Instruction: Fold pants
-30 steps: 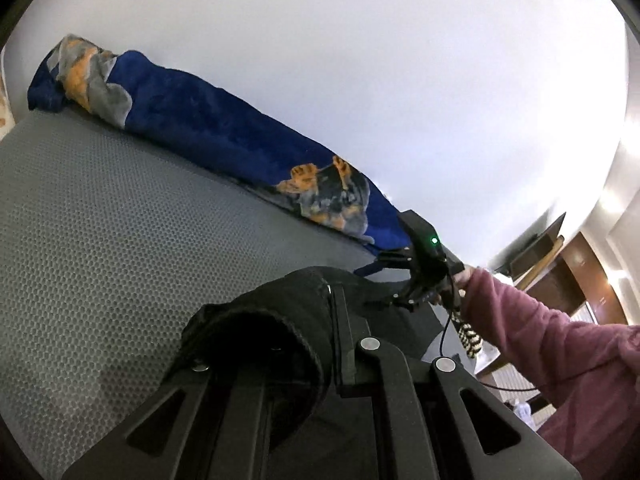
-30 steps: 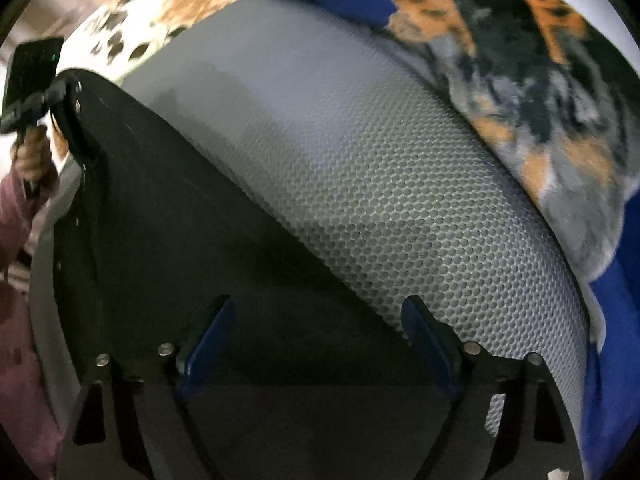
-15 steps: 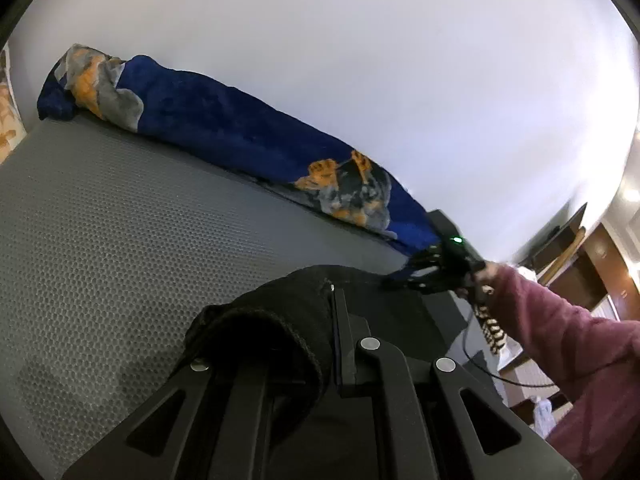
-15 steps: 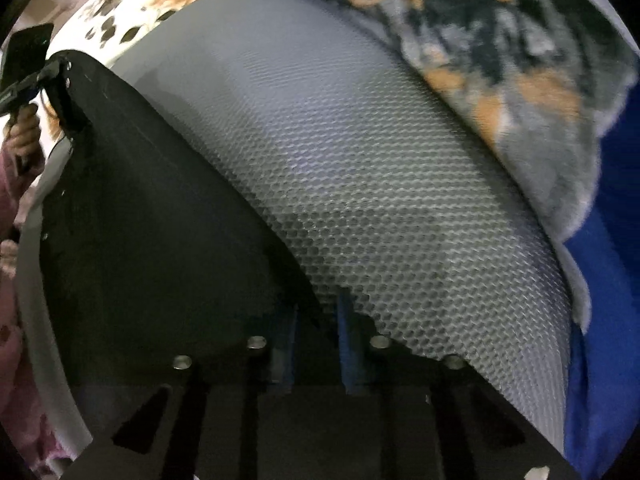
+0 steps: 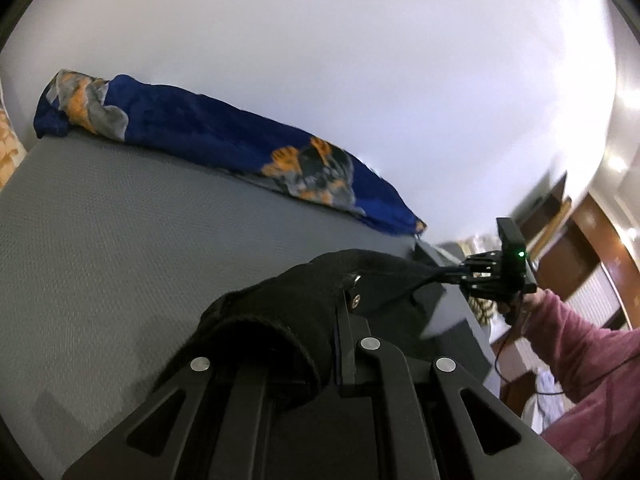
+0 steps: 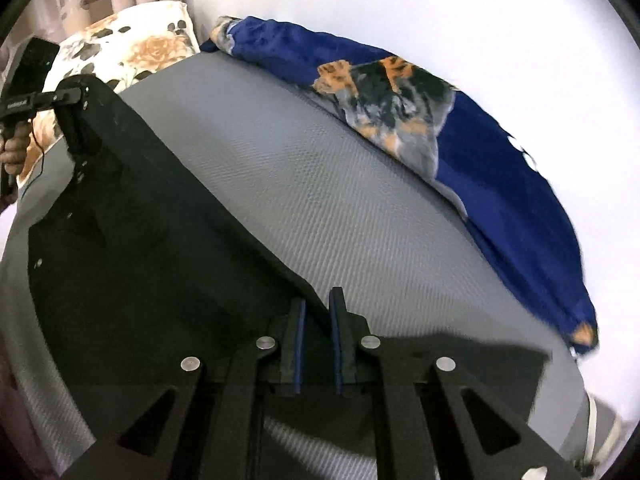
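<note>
The black pants (image 6: 140, 240) hang stretched between my two grippers above the grey mattress (image 6: 360, 200). In the left wrist view my left gripper (image 5: 340, 320) is shut on the waistband end of the pants (image 5: 288, 312), which bunches over its fingers. My right gripper (image 5: 472, 276) shows there at the far right, pinching the other end. In the right wrist view my right gripper (image 6: 318, 320) is shut on the pants' edge, and the left gripper (image 6: 76, 96) holds the far corner at upper left.
A blue blanket with an orange and grey print (image 5: 240, 152) lies along the white wall at the mattress's far side; it also shows in the right wrist view (image 6: 460, 128). A floral pillow (image 6: 128, 48) sits at the head. Wooden furniture (image 5: 580, 240) stands beyond the bed.
My right gripper closed on the pants' edge from wide open. Both grippers lifted and pulled the pants taut off the mattress.
</note>
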Motion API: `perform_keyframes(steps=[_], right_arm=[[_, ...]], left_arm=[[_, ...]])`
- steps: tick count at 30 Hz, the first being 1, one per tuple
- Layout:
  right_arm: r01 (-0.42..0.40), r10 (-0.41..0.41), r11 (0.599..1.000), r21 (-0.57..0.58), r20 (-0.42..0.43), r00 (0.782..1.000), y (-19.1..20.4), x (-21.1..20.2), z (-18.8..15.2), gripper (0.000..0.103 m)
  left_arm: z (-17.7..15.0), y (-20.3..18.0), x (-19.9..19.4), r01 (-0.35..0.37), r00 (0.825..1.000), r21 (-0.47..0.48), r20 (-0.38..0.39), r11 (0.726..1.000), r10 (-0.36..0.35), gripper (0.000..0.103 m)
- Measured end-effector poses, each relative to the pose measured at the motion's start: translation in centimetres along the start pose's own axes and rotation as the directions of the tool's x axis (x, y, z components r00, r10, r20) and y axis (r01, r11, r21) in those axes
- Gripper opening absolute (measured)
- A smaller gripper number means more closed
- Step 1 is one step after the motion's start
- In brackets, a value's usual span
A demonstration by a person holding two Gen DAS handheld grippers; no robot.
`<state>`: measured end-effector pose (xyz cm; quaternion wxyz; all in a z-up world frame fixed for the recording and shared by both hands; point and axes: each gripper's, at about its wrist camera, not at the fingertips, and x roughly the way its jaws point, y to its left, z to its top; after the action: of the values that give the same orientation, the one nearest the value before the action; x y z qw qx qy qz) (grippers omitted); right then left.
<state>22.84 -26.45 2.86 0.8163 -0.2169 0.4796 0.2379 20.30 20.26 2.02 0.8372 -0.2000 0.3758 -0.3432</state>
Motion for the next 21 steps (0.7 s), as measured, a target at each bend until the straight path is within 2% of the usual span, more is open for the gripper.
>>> perform_keyframes(steps=[5, 9, 12, 17, 19, 21], right_arm=[[-0.003, 0.003, 0.996, 0.086, 0.0, 1.0, 4.0, -3.1, -6.0, 0.009], [-0.029, 0.033, 0.988, 0.151, -0.023, 0.999, 6.6, -2.8, -9.6, 0.008], [-0.045, 0.055, 0.982, 0.183, -0.048, 0.997, 8.1, -2.1, -12.1, 0.008], [-0.072, 0.092, 0.969, 0.235, -0.077, 0.993, 9.7, 0.2, -15.1, 0.008], [-0.068, 0.091, 0.968, 0.24, -0.085, 0.992, 10.0, 1.1, -15.5, 0.008], [-0.062, 0.086, 0.968, 0.244, -0.087, 0.992, 10.1, 2.0, -15.7, 0.008]], left_arm=[[-4.4, -2.2, -2.1, 0.02, 0.997, 0.027, -0.077, 0.999, -0.017, 0.008], [-8.4, -3.2, -2.6, 0.006, 0.987, 0.044, -0.161, 0.999, 0.001, 0.009], [-11.5, -3.6, -2.6, -0.016, 0.971, 0.039, -0.237, 0.999, 0.025, 0.01], [-15.8, -3.2, -1.2, -0.101, 0.928, 0.057, -0.355, 0.993, 0.115, 0.013], [-16.7, -3.1, -0.7, -0.132, 0.914, 0.064, -0.377, 0.989, 0.147, 0.014], [-16.7, -3.1, -0.6, -0.146, 0.911, 0.061, -0.38, 0.987, 0.158, 0.017]])
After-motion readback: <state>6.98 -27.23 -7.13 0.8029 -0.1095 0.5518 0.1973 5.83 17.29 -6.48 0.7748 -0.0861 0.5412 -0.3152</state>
